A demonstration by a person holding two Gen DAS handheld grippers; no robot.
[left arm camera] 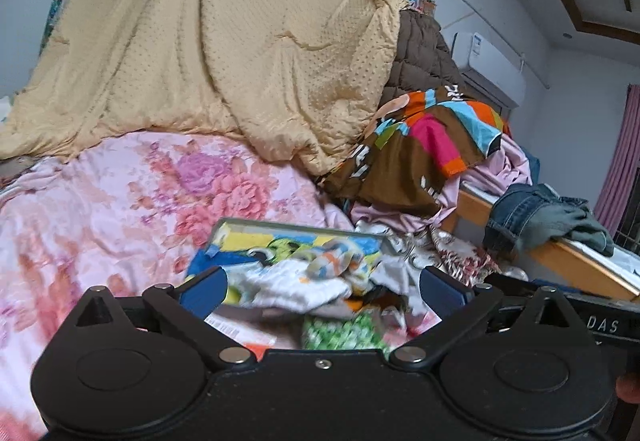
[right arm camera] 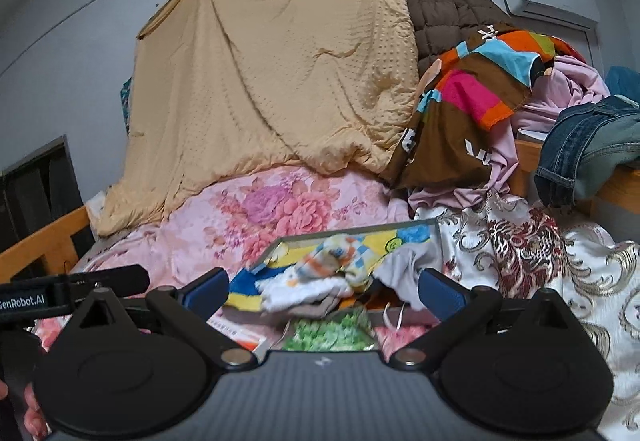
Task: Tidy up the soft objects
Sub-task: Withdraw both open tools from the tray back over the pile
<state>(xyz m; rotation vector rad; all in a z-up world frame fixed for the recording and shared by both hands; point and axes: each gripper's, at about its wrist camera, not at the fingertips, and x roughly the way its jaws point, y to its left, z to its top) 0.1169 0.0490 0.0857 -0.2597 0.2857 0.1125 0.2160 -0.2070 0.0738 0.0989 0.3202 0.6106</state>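
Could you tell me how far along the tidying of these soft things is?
Done: several small cloths already lie in the colourful box. In hand: nothing; the left gripper and right gripper both have open, empty jaws. Left: the patchwork cloth, jeans and tan blanket remain heaped.

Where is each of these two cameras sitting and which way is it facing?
Left wrist: on the left gripper, open, facing the tan quilt over the floral bed; the other gripper's bar shows at right.
Right wrist: on the right gripper, open, same heading; fingertips show at lower left.
Shared: the box of small clothes, quilt, jeans.
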